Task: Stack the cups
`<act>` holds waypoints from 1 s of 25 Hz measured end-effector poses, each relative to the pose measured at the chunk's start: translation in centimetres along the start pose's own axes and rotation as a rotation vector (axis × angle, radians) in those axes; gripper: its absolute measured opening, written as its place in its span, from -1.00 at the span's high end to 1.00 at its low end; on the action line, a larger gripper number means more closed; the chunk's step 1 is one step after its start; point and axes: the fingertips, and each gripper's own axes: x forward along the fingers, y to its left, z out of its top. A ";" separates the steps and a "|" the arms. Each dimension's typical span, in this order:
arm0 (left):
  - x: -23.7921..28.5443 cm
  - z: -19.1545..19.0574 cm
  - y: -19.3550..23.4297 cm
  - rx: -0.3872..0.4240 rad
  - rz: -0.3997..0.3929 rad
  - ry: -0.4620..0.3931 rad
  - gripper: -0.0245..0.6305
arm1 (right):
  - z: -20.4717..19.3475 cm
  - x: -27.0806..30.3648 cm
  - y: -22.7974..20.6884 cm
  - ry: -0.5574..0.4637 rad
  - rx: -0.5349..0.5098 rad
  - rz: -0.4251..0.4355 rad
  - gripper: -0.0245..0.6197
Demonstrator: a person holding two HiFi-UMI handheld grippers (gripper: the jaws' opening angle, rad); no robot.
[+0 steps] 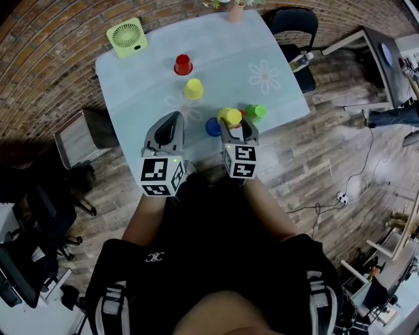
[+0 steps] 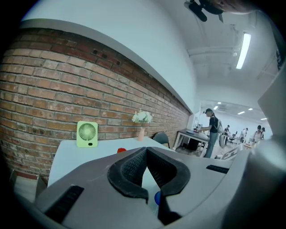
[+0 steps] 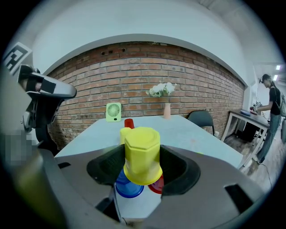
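My right gripper (image 1: 234, 124) is shut on an upside-down yellow cup (image 1: 230, 116) near the table's front edge. In the right gripper view this yellow cup (image 3: 142, 154) hangs over a blue cup (image 3: 128, 188) and a red cup (image 3: 156, 184) just below it. A green cup (image 1: 256, 111) lies to the right. Farther back stand a second yellow cup (image 1: 193, 88) and a second red cup (image 1: 182, 65). My left gripper (image 1: 173, 118) hovers left of the blue cup (image 1: 213, 127). Its fingertips (image 2: 145, 152) meet, with nothing between them.
The pale blue table (image 1: 144, 78) carries a green desk fan (image 1: 127, 36) at the back left and a pink vase (image 1: 235, 12) of flowers at the back edge. A black chair (image 1: 294, 23) stands at the far right corner, and a grey bin (image 1: 82, 137) sits by the table's left side.
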 end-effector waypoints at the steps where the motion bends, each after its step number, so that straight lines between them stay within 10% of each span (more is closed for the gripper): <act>1: -0.1 0.0 0.0 0.000 0.001 0.001 0.92 | -0.1 -0.1 0.0 0.005 -0.001 -0.001 0.18; 25: -1.1 0.5 0.0 0.017 -0.012 -0.017 0.92 | 0.4 -0.9 1.2 -0.016 -0.050 -0.008 0.10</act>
